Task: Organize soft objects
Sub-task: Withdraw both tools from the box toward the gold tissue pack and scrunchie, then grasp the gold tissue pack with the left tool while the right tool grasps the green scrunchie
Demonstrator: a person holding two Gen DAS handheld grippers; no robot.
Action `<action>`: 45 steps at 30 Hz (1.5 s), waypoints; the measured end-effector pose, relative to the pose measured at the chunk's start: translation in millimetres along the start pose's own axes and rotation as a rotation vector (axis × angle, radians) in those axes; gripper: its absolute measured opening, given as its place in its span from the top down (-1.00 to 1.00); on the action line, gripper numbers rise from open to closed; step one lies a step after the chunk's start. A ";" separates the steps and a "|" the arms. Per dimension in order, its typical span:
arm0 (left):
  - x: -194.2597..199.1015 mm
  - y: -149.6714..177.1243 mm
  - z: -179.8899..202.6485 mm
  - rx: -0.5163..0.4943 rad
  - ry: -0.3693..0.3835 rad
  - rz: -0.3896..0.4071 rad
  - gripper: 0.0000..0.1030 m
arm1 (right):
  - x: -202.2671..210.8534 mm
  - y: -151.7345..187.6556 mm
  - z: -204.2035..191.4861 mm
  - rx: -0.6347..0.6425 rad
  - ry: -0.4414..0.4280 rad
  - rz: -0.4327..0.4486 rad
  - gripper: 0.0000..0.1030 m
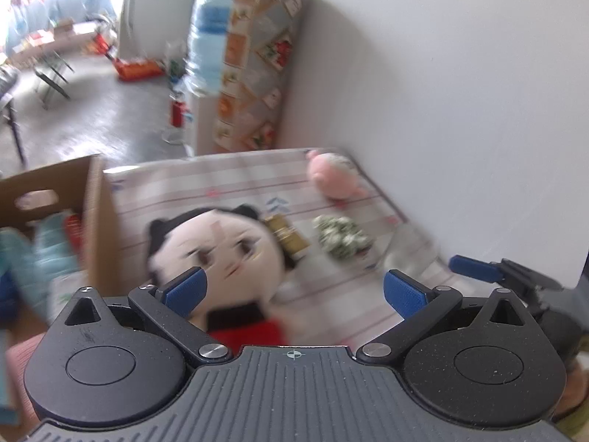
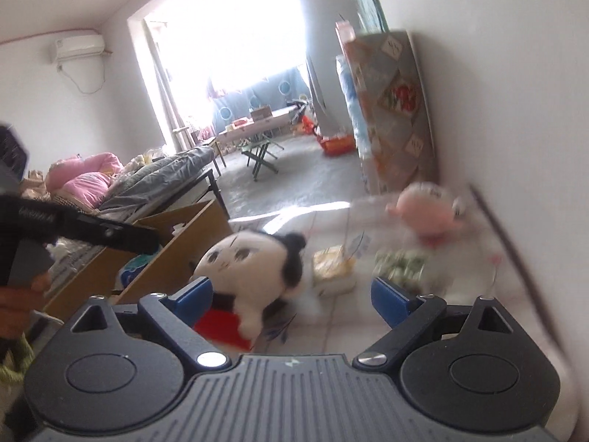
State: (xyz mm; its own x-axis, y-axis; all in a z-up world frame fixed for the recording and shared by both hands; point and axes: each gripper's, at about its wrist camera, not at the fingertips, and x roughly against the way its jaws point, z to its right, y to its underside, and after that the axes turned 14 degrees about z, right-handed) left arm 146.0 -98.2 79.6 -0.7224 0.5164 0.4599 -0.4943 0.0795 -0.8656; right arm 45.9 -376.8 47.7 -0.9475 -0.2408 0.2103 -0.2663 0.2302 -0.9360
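Observation:
A big-headed doll (image 1: 221, 246) with a white face, black hair and red clothes lies on the striped pale cloth (image 1: 228, 180), just beyond my left gripper (image 1: 294, 291), which is open with nothing pressed between its fingers. Farther back lie a pink plush (image 1: 333, 176), a green-and-white floral soft piece (image 1: 342, 235) and a yellow packet (image 1: 287, 237). In the right wrist view the doll (image 2: 250, 261) lies ahead and left of my open right gripper (image 2: 294, 296). The yellow packet (image 2: 333, 265), floral piece (image 2: 401, 263) and pink plush (image 2: 427, 210) lie beyond it.
An open cardboard box (image 1: 95, 221) with teal items inside stands left of the cloth; the same box (image 2: 176, 243) shows under the left tool's black body (image 2: 92, 230), held by a hand (image 2: 18, 294). A white wall (image 1: 441, 110) borders the right. A patterned panel (image 1: 257, 66) stands behind.

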 end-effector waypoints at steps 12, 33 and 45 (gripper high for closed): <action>-190.8 -39.7 -2.0 0.157 0.014 -0.352 -0.85 | -91.4 -25.9 70.3 0.004 0.007 -0.197 -0.28; -318.1 -18.8 3.1 -0.009 -0.206 -0.639 -0.69 | -187.3 -0.7 64.7 0.321 -0.030 -0.455 -0.27; -336.4 -9.3 4.0 -0.060 -0.207 -0.676 -0.34 | -217.0 20.2 77.4 0.358 -0.005 -0.609 0.04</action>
State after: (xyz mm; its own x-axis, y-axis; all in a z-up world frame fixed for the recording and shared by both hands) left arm 391.7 -276.1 -66.3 -0.3472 0.1649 0.9232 -0.8435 0.3753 -0.3842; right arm 259.9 -392.9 -38.7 -0.6472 -0.2331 0.7258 -0.6735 -0.2711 -0.6876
